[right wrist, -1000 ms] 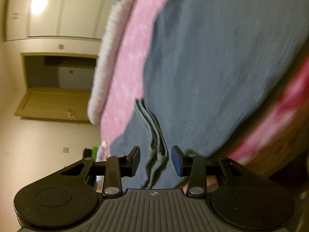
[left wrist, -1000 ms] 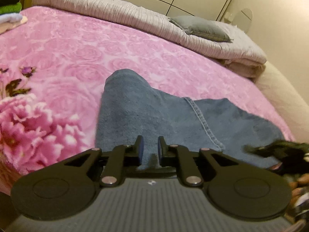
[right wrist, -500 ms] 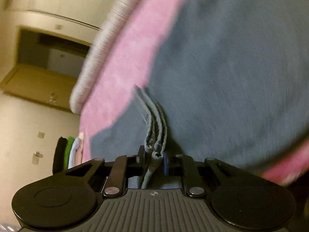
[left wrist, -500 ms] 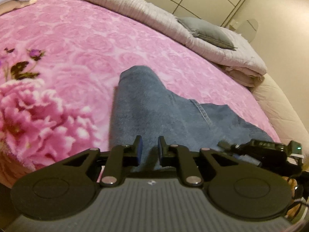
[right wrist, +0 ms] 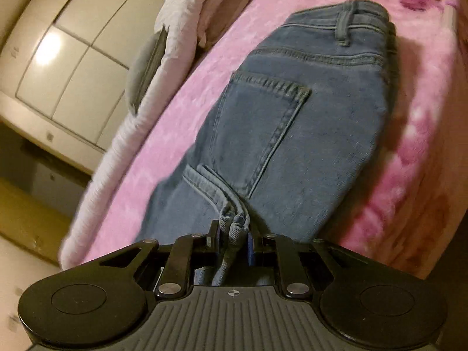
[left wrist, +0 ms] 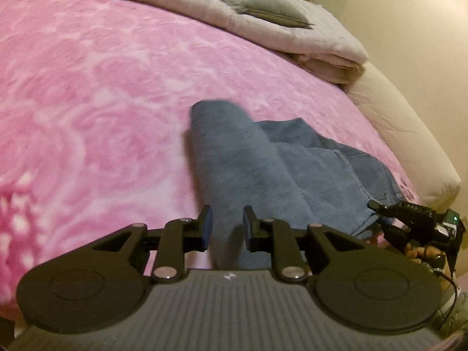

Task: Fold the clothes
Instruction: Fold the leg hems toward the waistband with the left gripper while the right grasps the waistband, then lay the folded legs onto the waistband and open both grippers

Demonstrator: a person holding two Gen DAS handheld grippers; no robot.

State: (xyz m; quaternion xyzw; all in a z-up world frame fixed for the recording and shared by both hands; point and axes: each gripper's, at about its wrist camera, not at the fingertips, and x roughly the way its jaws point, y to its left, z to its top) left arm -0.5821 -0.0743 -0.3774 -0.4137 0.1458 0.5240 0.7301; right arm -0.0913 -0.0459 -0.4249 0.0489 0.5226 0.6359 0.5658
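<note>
Blue jeans (left wrist: 242, 152) lie folded on the pink floral blanket (left wrist: 102, 87). In the left wrist view my left gripper (left wrist: 226, 228) has a long fold of the denim running between its jaws. The jaws are opening, and the cloth still fills the gap between the pads. My right gripper (right wrist: 232, 238) is shut on a bunch of hemmed denim edges (right wrist: 234, 222). Beyond it the jeans (right wrist: 307, 111) show a back pocket and the waistband. The right gripper (left wrist: 380, 206), held in a hand, also shows at the jeans' right edge in the left wrist view.
A folded pale quilt (left wrist: 292, 29) with a grey pillow (left wrist: 263, 8) lies along the far side of the bed. The cream mattress edge (left wrist: 409, 134) is at the right. White cupboard doors (right wrist: 73, 58) stand behind the bed.
My right gripper closed on the bunched denim edges and swung round, so the back pocket and waistband now show. My left gripper shifted along the bed edge and its jaws widened a little.
</note>
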